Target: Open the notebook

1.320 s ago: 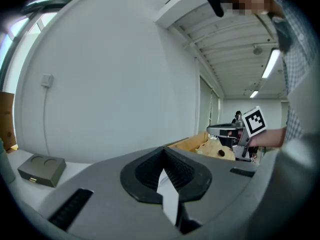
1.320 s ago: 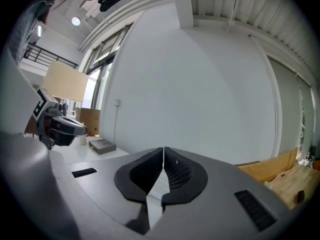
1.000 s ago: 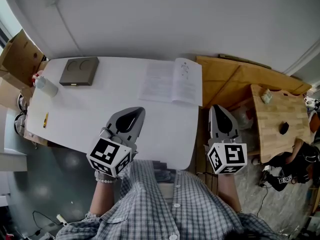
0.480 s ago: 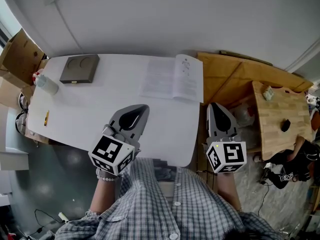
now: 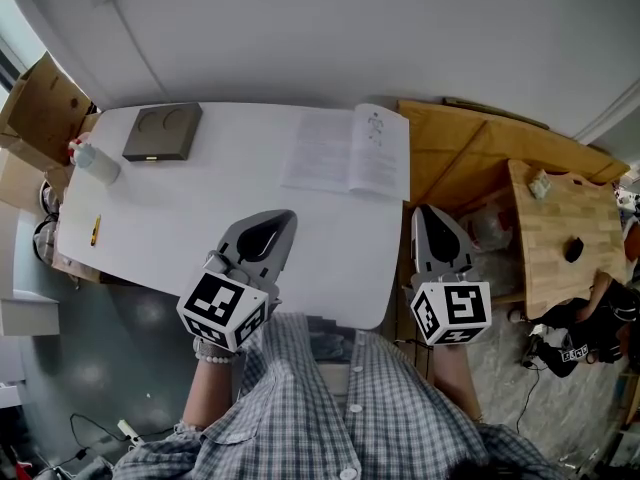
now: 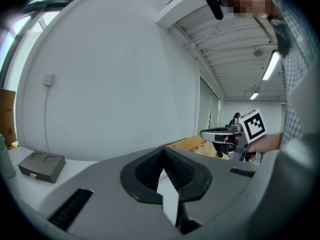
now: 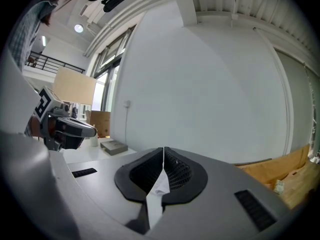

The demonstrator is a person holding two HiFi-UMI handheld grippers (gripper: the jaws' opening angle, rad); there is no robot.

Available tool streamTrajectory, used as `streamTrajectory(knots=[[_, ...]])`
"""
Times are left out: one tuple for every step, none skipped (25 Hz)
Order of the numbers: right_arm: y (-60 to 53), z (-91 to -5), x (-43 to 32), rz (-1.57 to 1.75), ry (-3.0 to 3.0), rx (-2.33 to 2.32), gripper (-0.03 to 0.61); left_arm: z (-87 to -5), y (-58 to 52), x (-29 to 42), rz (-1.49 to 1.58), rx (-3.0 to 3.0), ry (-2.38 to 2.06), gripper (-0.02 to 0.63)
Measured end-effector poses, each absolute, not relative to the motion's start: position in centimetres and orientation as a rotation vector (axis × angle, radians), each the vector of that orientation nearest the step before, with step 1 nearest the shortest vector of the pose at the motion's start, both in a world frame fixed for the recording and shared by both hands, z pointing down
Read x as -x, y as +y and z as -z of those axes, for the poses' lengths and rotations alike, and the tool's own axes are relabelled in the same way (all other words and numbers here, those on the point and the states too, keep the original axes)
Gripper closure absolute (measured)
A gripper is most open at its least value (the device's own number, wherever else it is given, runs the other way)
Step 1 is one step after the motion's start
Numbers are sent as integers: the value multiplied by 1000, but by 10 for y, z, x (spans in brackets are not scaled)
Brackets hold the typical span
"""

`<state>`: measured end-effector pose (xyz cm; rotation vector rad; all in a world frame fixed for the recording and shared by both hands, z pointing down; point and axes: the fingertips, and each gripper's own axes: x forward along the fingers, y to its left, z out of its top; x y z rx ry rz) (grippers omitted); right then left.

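Nothing shifted: my left tongs [image 5: 270, 226] and right tongs [image 5: 438, 230] stayed closed, empty, short of the notebook [image 5: 348, 153], already open.

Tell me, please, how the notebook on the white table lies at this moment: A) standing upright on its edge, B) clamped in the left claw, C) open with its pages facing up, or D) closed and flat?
C: in the head view the notebook lies spread open on the far right part of the table, with its printed pages facing up.
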<state>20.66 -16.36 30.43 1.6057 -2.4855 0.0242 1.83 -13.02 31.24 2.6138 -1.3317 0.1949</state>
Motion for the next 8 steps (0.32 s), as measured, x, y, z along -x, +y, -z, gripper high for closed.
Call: streamTrajectory(knots=[[-163, -305, -206, -27, -2486, -1602, 552, -313, -129, -18, -193, -2611, -1333, 606], [-162, -307, -205, -31, -2487, -1599, 552, -313, -129, -18, -192, -2609, -1333, 606], [-162, -308, -206, -36, -2487, -1599, 552, -314, -129, -18, -192, -2609, -1333, 606], [-162, -309, -206, -40, -2486, -1599, 552, -314, -129, -19, -193, -2609, -1331, 606], [-162, -310, -206, -44, -2485, -1599, 552, -315, -128, -19, -195, -2609, -1329, 606], [-162, -310, -207, -46, -2483, -1598, 552, -315, -128, -20, -197, -2609, -1327, 606], [-162, -311, -207, -48, -2481, -1597, 552, -316, -128, -20, -200, -2608, -1324, 606], [-161, -312, -207, -50, -2478, -1596, 552, -317, -127, -21, -202, -2607, -1322, 606]])
